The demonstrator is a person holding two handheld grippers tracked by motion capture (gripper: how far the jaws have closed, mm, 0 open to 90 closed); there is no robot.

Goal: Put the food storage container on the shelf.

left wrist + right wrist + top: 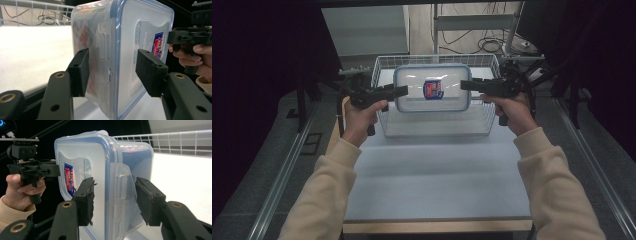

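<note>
A clear plastic container (432, 87) with a blue-rimmed lid and a red and blue label hangs in the air over a wire basket (379, 67), its lid facing me. My left gripper (402, 91) is shut on its left end and my right gripper (464, 85) on its right end. In the left gripper view the two black pads (80, 72) clamp the container (125, 50) across its side latch, one on the body and one on the lid. In the right gripper view my right gripper (113, 200) pinches the container (105, 170) the same way, and the left gripper (50, 171) shows at the far end.
The white wire basket stands at the far side of a pale blue table top (437, 175). Dark curtains hang on both sides, with metal rails (287, 165) beside the table. Cables and a metal frame (492, 30) lie on the floor behind.
</note>
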